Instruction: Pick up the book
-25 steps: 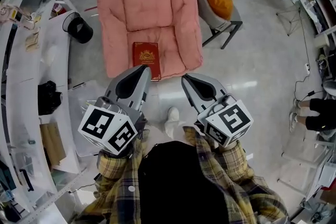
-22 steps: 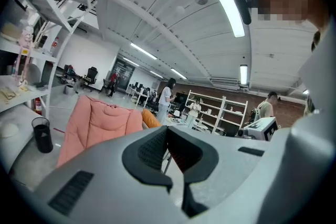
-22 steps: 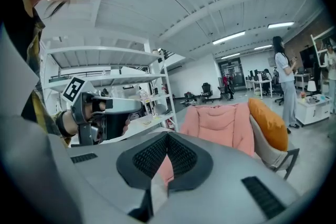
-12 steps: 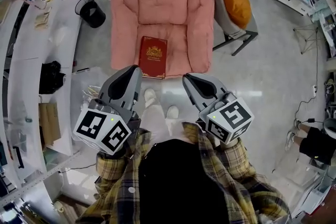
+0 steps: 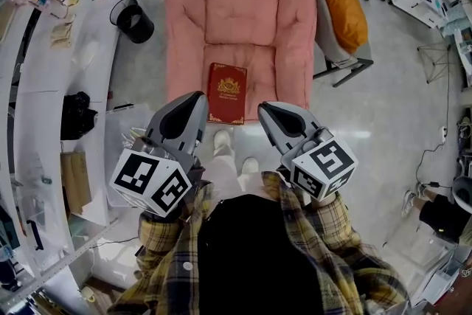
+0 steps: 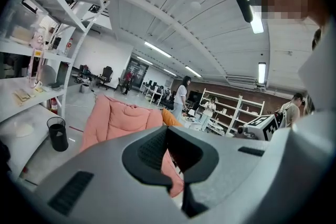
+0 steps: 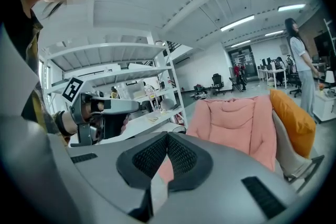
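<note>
Book: a red hardback (image 5: 226, 92) with a gilt crest on its cover lies flat, cover up, at the front edge of the seat, a little left of the seat's middle; nothing touches it.
Chair: a pink padded armchair (image 5: 240, 7) faces the person, the seat bearing only the book.
Left hand-held gripper: (image 5: 196, 98) clenched, its jaws pressed together with nothing between them; it is held in the air, and from the head view its tip shows just beside the book's left edge.
Right hand-held gripper: (image 5: 265, 109) also clenched and empty, its tip showing near the book's front right corner, clear of it.
Book and grippers: the book shows between the two tips, slightly beyond them.
Person: plaid sleeves (image 5: 166, 232) behind both grippers; light shoes (image 5: 222, 141) on the grey floor just short of the chair.
Orange cushion: (image 5: 344, 0) propped on a grey chair just right of the pink one.
Bin: a black bin (image 5: 136, 20) stands on the floor left of the armchair.
Bench: a white bench (image 5: 55, 96) along the left carries a black bag (image 5: 76, 116).
</note>
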A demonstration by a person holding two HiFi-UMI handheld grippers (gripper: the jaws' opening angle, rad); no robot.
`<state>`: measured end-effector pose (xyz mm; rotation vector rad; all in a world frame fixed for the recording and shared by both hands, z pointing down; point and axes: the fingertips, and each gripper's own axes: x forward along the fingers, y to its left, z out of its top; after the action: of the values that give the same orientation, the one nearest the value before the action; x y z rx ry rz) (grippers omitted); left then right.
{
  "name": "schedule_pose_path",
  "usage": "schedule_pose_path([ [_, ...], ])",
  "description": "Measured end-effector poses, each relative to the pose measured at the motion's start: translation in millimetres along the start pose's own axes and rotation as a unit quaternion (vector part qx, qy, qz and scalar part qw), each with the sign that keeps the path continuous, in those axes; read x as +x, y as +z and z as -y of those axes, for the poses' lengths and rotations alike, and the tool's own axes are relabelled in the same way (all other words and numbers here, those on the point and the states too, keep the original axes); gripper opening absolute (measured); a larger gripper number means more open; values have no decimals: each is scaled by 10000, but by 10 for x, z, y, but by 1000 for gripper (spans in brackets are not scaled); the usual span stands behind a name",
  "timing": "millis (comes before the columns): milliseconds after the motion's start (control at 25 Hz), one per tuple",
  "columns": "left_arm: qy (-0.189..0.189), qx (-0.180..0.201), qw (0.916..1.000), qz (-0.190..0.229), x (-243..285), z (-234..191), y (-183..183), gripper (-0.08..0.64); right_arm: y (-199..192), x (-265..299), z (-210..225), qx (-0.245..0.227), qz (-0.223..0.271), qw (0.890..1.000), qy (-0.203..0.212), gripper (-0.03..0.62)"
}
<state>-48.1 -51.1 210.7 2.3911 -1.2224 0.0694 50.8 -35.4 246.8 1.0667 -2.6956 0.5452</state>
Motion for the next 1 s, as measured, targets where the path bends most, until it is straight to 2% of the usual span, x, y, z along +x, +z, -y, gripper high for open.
schedule_pose_path([
  [280,-170,131,9994,-272,308,-531,102,5,170,533,211,37,13,9996,-272,17],
  [480,-344,291,9967,-679,545,-749,-20,5,154,785,394,110,-50,9987,-501,17],
  [600,-399,244,9952,-862,666,-831,-116,5,113,889,494,196,-102,9978,-618,17],
  [760,-258,138,9945,-1006,806,-944,-287,5,1,978,599,294,-259,9971,-652,17],
  [1000,-35,18,9928,-1197,1011,-1043,-494,9,-132,1057,756,392,-502,9967,-496,17],
])
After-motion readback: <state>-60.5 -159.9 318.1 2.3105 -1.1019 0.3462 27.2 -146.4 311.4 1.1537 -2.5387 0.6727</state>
